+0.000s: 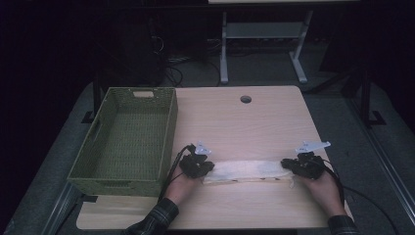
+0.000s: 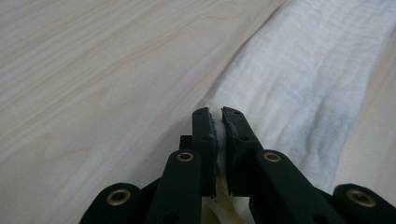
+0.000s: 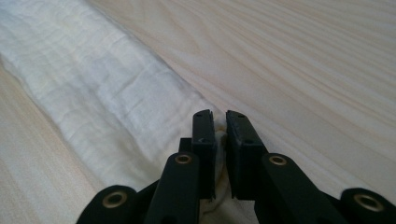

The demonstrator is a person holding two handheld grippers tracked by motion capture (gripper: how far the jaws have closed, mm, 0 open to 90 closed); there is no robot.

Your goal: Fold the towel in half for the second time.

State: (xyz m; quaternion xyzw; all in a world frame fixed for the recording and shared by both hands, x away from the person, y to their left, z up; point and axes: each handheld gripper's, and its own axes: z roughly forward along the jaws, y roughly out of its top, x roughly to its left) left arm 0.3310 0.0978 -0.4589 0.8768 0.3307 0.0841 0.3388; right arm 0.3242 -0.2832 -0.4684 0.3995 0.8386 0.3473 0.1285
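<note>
My left gripper (image 2: 219,122) is matt black plastic with small brass-coloured rivets at its joints, and its pads look rough and slightly frayed. My right gripper (image 3: 221,123) has the same dull black finish and brass eyelets. Between each pair of pads sits the white cloth (image 1: 244,170), a soft, thin woven fabric with fine creases and a faintly crinkled, gauzy surface. The table (image 1: 235,122) under it is pale wood-grain laminate, smooth with a low sheen. At ten o'clock from the cloth, the basket (image 1: 169,132) is olive-green woven material, coarse and matt.
</note>
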